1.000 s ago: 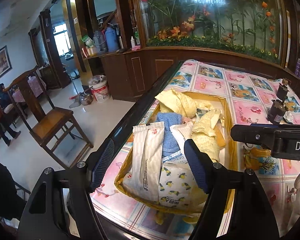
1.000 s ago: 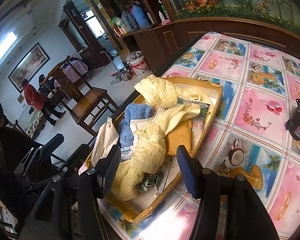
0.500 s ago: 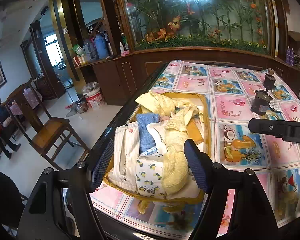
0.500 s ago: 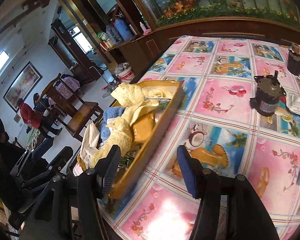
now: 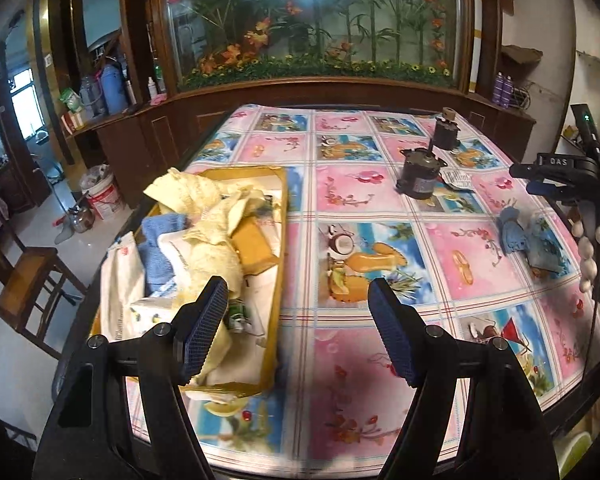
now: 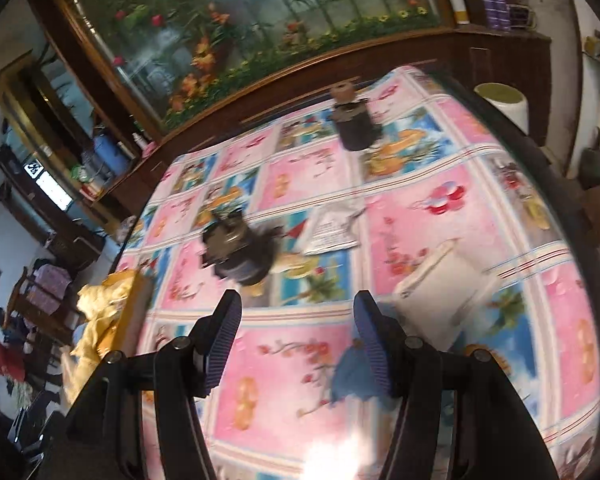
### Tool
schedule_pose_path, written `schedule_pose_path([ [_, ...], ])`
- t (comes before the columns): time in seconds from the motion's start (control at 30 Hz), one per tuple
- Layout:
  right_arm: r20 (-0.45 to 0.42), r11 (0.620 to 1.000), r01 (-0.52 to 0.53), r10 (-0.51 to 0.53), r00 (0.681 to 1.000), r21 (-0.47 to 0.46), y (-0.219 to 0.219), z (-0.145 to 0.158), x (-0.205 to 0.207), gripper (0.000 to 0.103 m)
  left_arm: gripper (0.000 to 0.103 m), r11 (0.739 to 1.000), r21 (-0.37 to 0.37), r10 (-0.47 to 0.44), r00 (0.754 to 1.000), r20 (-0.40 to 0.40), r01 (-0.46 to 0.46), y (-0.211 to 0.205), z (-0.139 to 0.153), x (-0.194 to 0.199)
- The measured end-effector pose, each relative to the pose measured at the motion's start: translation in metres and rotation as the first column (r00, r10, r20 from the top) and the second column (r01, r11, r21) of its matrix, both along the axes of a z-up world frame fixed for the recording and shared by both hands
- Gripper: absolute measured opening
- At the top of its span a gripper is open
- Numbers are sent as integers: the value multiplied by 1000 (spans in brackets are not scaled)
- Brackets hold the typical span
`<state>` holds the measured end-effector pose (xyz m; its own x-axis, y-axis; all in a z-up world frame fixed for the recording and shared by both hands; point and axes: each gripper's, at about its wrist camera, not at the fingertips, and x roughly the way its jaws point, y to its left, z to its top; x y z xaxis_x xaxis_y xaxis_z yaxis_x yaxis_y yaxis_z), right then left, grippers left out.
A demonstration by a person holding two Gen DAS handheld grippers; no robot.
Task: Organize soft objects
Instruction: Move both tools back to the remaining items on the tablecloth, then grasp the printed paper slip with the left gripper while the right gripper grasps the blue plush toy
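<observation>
Left gripper (image 5: 298,330): fingers spread wide, nothing between them; hovers over the near part of the worktop, beside the tray's right wall.
Right gripper (image 6: 296,344): fingers wide apart, empty; view is motion-blurred. In the left wrist view it shows at the far right edge (image 5: 560,178), above the blue cloth.
Worktop (image 5: 364,364): covered in a glossy oilcloth of pink and blue picture squares.
Tray (image 5: 281,216): shallow, yellow-brown, on the worktop's left side, near the edge; heaped full.
Tray contents: pale yellow towel (image 5: 212,216) draped over the pile, one end hanging past the near rim; folded blue towel (image 5: 158,240) beneath it on the left; white packet (image 5: 120,284) leaning at the left wall; printed white pouch (image 5: 152,308) near the front; tan flat piece (image 5: 254,242) on the right.
Blue cloth (image 5: 528,236): crumpled, loose on the worktop at the right side, well apart from the tray. In the right wrist view it lies just behind the right finger (image 6: 350,372).
White folded item (image 6: 440,296): on the worktop just beyond the blue cloth; blurred.
Dark cylinders: one near the centre-right (image 5: 418,174), a smaller one farther back (image 5: 446,130); both upright.
Paper slip (image 5: 458,178): flat, just beside the nearer cylinder.
</observation>
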<state>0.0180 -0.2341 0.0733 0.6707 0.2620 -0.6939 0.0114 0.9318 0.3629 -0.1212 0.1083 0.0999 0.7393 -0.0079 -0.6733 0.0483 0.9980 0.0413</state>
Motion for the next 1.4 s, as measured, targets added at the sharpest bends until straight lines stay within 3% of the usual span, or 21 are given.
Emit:
schedule_pose_path([
  [0.17,-67,998,49,-51,996,-35,-13,-18,46,59,73,999,-8,-40,999,-36,39,-12,-8,5],
  [0.5,-259,988,-50,10,966,-147,30,-50,136,58,73,998,15,-56,996,-69,57,-21,-17,12],
  [0.53,-259,983,-57,11,966,-172,34,-52,139,55,73,998,16,-55,996,-74,56,-20,-18,13],
  [0.57,-243,978,-70,21,970,-195,37,-51,139,41,73,998,16,-54,995,-78,55,-20,-19,15],
  [0.6,-247,979,-84,36,968,-188,39,-51,138,33,73,998,12,-53,995,-82,54,-19,-20,16],
  [0.83,-281,953,-223,161,946,-204,74,-51,79,33,73,997,-31,-69,992,-107,66,-17,-27,24],
  [0.9,-317,937,-313,253,914,-154,95,-54,51,34,73,996,-50,-80,989,-123,74,-19,-30,27],
  [1.03,-329,889,-455,444,833,47,124,-54,0,35,73,990,-102,-112,982,-153,97,-21,-35,28],
  [1.07,-313,885,-460,456,833,66,122,-49,-7,34,73,989,-106,-115,981,-158,99,-21,-35,27],
  [1.17,-207,910,-407,414,886,77,88,-19,-22,36,73,988,-108,-127,978,-164,110,-23,-37,23],
  [1.27,-131,955,-295,295,946,22,40,5,-35,39,73,985,-120,-147,973,-178,127,-27,-42,23],
  [1.4,-106,990,-135,129,986,-49,-14,13,-44,40,73,975,-172,-179,956,-231,141,-34,-55,27],
])
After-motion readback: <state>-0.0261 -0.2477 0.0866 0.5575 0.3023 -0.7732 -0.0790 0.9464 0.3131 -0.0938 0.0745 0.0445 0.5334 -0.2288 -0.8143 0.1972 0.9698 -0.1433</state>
